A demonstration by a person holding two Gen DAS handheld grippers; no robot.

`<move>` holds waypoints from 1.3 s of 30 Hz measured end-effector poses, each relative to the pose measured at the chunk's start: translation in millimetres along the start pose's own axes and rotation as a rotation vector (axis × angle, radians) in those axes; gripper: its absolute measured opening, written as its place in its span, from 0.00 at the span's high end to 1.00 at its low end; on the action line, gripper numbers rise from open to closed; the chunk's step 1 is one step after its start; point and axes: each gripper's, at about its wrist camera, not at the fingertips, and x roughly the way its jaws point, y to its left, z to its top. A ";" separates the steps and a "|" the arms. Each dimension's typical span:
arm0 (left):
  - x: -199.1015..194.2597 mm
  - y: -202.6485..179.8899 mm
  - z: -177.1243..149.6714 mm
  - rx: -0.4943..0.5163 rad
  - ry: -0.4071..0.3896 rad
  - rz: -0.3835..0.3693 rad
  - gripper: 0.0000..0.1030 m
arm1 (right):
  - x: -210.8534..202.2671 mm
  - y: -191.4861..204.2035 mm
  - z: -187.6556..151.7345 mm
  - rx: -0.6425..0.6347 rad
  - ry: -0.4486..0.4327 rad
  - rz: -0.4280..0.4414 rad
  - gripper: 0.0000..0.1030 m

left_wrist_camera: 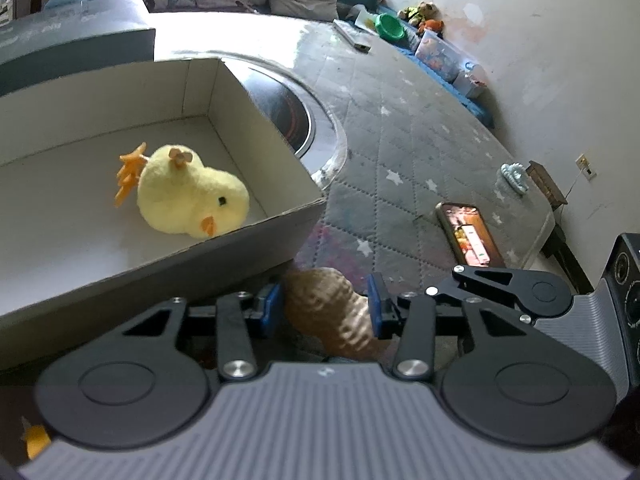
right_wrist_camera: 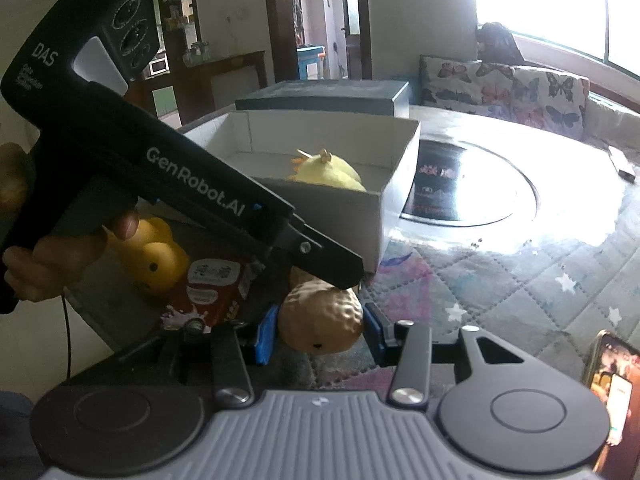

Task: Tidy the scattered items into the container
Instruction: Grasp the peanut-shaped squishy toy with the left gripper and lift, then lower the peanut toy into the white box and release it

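A brown peanut-shaped plush toy (left_wrist_camera: 324, 312) lies on the quilted mat at the foot of the open cardboard box (left_wrist_camera: 256, 236). My left gripper (left_wrist_camera: 325, 306) is open, its blue pads close on either side of the toy's far end. My right gripper (right_wrist_camera: 320, 332) is open too and straddles the toy's (right_wrist_camera: 320, 320) near end, the one with an eye dot. A yellow chick plush (left_wrist_camera: 188, 196) lies inside the box. In the right wrist view the hand-held left gripper (right_wrist_camera: 344, 276) crosses from the upper left, its tip over the toy.
A yellow rubber duck (right_wrist_camera: 156, 256) and a red carton (right_wrist_camera: 212, 288) sit left of the box. A lit phone (left_wrist_camera: 470, 236) lies on the mat to the right. Behind the box are its dark lid (right_wrist_camera: 320, 96), a round glass table top (right_wrist_camera: 480, 184) and a butterfly-print sofa (right_wrist_camera: 508, 88).
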 end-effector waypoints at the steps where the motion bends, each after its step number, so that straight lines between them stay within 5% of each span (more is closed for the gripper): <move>1: -4.8 -1.4 0.4 0.002 -0.010 -0.001 0.57 | -3.0 1.7 0.9 -0.006 -0.005 -0.001 0.56; 8: -54.5 -5.9 16.6 0.035 -0.134 0.048 0.57 | -9.0 14.4 45.5 -0.100 -0.083 0.007 0.56; 15: -82.2 36.9 43.4 -0.023 -0.213 0.142 0.57 | 20.0 30.4 99.2 -0.201 -0.121 0.047 0.56; 27: -69.6 146.6 60.5 -0.228 -0.171 0.158 0.57 | 114.3 47.9 140.2 -0.215 0.035 0.137 0.56; 39: -50.4 181.0 47.8 -0.288 -0.116 0.149 0.57 | 176.7 58.9 156.1 -0.208 0.164 0.178 0.56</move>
